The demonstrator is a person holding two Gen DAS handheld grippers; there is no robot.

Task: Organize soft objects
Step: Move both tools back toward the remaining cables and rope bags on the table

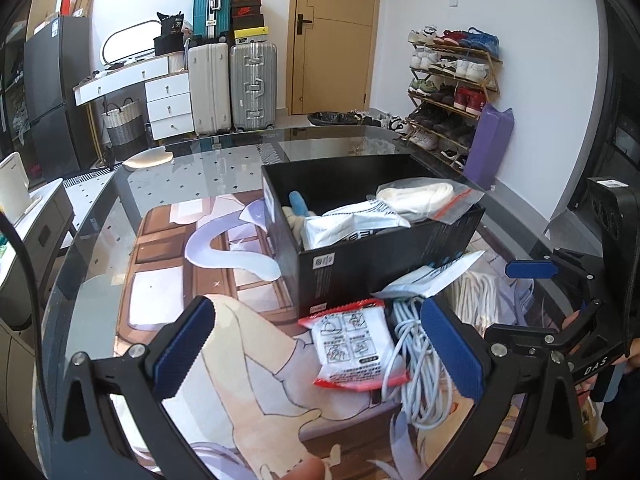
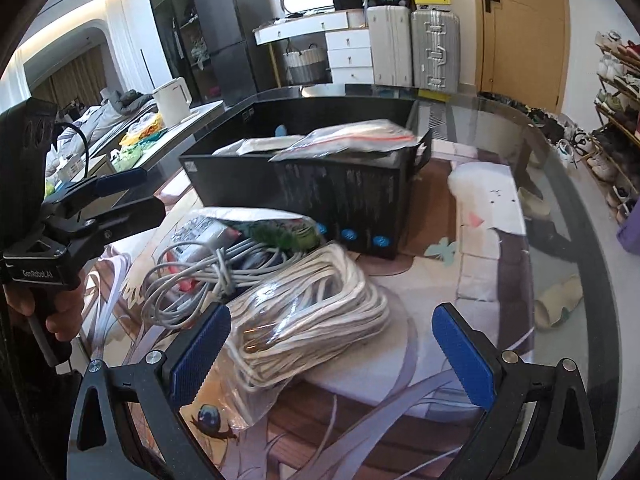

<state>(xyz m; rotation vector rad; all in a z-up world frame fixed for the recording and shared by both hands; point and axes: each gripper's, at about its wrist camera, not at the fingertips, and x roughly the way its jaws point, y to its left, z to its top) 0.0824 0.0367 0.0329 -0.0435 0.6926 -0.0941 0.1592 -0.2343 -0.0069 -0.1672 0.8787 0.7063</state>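
A black box [image 1: 360,264] [image 2: 320,184] stands on the printed mat and holds bagged soft goods, with a clear bag of white rope [image 1: 420,196] on top. My left gripper [image 1: 320,348] is open, and a red-edged white packet [image 1: 352,348] lies on the mat between its fingers. Beside the packet lies a coil of pale cable [image 1: 420,364] [image 2: 192,276]. My right gripper [image 2: 332,352] is open just short of a clear bag of cream rope [image 2: 312,316] [image 1: 478,300]. A green-printed packet [image 2: 280,232] rests against the box.
The glass table's curved edge [image 2: 560,216] runs to the right, with slippers on the floor under it. Suitcases [image 1: 232,84], a white drawer unit [image 1: 168,100] and a shoe rack [image 1: 452,88] stand by the far wall. A white kettle [image 2: 172,100] sits on a side counter.
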